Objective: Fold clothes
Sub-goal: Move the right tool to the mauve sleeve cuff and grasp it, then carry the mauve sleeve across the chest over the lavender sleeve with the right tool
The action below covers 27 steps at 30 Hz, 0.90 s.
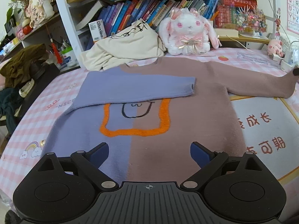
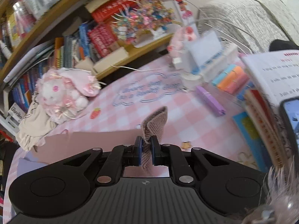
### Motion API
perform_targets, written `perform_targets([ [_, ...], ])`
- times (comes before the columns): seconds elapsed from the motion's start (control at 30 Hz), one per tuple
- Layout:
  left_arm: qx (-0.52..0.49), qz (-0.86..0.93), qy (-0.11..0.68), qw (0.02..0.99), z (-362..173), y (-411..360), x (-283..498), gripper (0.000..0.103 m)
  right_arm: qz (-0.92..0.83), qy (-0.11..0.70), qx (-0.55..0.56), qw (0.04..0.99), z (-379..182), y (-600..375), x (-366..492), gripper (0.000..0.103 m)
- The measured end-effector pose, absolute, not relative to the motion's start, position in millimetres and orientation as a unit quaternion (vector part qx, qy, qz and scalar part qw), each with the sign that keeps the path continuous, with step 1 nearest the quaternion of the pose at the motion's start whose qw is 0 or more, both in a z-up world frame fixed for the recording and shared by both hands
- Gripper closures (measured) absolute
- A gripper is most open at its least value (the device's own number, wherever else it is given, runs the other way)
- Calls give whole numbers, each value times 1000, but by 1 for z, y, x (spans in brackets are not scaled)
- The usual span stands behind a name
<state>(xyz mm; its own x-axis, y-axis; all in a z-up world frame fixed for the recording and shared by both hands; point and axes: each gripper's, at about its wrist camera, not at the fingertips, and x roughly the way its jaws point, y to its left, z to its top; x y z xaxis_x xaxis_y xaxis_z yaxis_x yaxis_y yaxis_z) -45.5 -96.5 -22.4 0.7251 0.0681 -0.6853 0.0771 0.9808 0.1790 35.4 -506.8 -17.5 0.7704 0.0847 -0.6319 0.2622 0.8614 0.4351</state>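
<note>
A sweater (image 1: pixel 149 115), half lilac and half mauve-brown with an orange outline on the chest, lies flat on the pink checked table (image 1: pixel 61 93). Its lilac sleeve (image 1: pixel 134 89) is folded across the chest. The brown sleeve (image 1: pixel 257 82) stretches out to the right, its cuff lifted. My left gripper (image 1: pixel 149 154) is open and empty above the sweater's hem. My right gripper (image 2: pixel 145 149) is shut on the brown sleeve cuff (image 2: pixel 154 123), which sticks up between the fingers; it shows as a dark tip at the left view's right edge (image 1: pixel 296 71).
A cream garment (image 1: pixel 127 46) and a plush rabbit (image 1: pixel 188 31) sit at the back by the bookshelf (image 1: pixel 130 16). On the right are stacked books (image 2: pixel 261 100), a phone (image 2: pixel 291 123), sticky notes (image 2: pixel 231 78) and a purple clip (image 2: pixel 210 100). Dark clothes (image 1: pixel 20 65) lie left.
</note>
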Motion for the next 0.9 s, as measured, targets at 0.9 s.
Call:
perform_targets([
  [0.9, 106, -97, 317, 938, -9, 60, -43, 6, 88, 286, 192, 934, 62, -208, 101, 93],
])
